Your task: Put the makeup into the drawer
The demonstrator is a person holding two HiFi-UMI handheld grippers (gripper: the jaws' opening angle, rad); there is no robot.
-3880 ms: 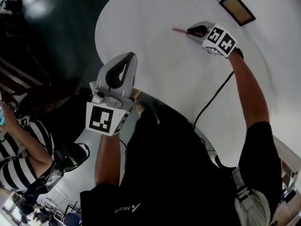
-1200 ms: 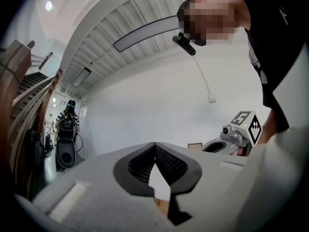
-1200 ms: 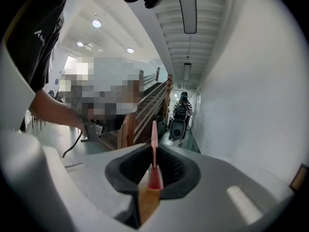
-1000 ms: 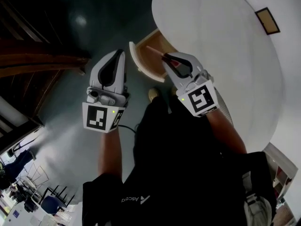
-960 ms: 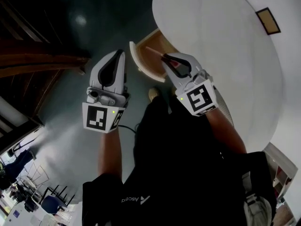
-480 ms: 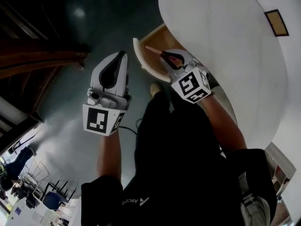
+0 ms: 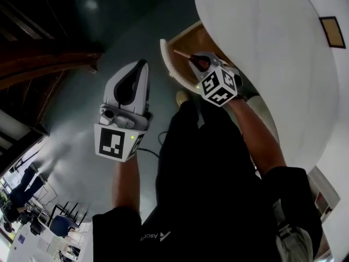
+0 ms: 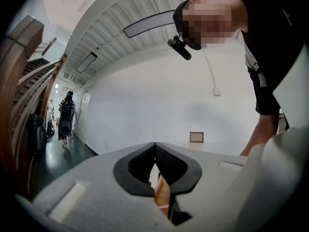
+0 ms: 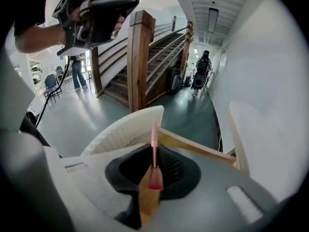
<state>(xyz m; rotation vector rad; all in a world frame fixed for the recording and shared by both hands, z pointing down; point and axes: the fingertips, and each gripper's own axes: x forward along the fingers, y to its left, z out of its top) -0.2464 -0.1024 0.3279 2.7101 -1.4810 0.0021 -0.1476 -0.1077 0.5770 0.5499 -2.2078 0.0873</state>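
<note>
My right gripper (image 7: 192,59) is shut on a thin pink makeup stick (image 7: 182,54), whose tip juts out past the jaws. It hangs tilted downward over the open wooden drawer (image 7: 192,39) under the round white table (image 7: 262,53). In the right gripper view the makeup stick (image 9: 153,134) stands between the pads of the right gripper (image 9: 154,151), above the drawer's ribbed white front (image 9: 126,127). My left gripper (image 7: 143,65) is shut with nothing in it, over the floor to the left of the drawer. The left gripper (image 8: 155,144) points level, jaws touching.
A small framed picture (image 7: 333,32) lies on the table at the far right. A wooden staircase (image 9: 145,57) rises beyond the drawer, with people far down the hall. A shoe (image 7: 182,97) is on the dark floor just below the drawer front.
The right gripper has dropped with the pink stick and tipped further down, closer over the open drawer. The left gripper has sunk slightly, still shut.
</note>
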